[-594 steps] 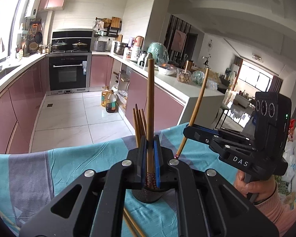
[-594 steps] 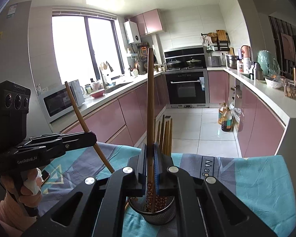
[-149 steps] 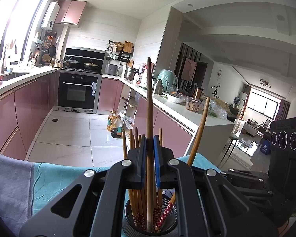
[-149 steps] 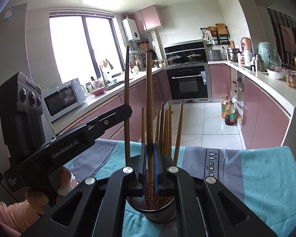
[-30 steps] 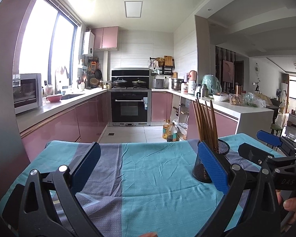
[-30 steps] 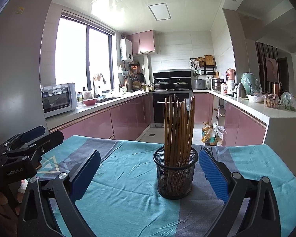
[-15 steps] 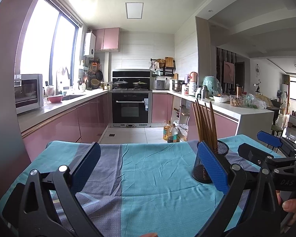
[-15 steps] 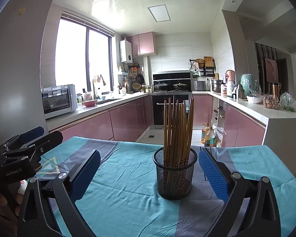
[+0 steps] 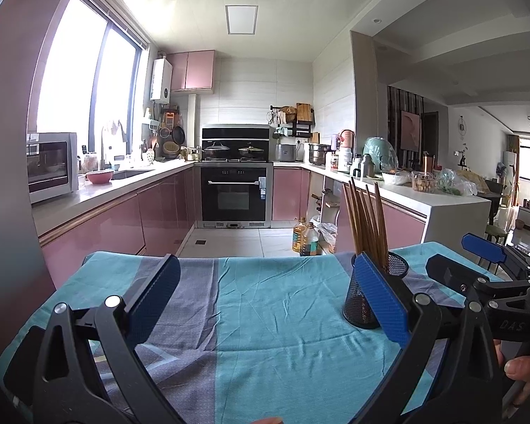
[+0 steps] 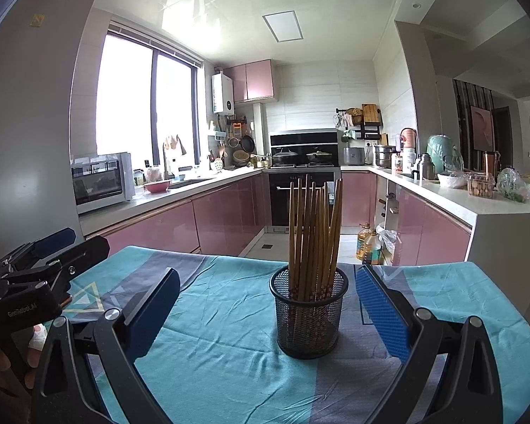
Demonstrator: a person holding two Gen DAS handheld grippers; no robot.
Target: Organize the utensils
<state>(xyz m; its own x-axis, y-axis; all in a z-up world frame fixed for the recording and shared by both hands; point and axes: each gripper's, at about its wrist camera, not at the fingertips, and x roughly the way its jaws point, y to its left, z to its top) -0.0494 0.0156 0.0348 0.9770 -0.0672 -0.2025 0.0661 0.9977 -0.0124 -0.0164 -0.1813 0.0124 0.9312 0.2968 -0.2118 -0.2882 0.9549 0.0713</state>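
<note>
- I see one black wire-mesh holder standing upright on the teal and grey tablecloth, and it is the only container on the cloth.
- The wooden chopsticks all stand in that holder, tips down and leaning slightly apart at the top; I count roughly a dozen in the right wrist view, though they overlap too much for an exact figure.
- In the left wrist view I can separate only about six chopsticks, since my own blue pad hides part of the holder.
- My right gripper has its two blue-padded fingers spread wide, one on each side of the holder without touching it, and nothing between them is gripped.
- My left gripper is likewise spread wide and carries nothing; only bare cloth lies between its fingers, with the holder off to its right.
- Each camera shows the other gripper at the frame edge, with its jaws parted: the right one and the left one.
- One thumb of the person shows on the right handle.
- Behind the table, two pans sit on the stove above one oven, and two oil bottles stand on the floor.
</note>
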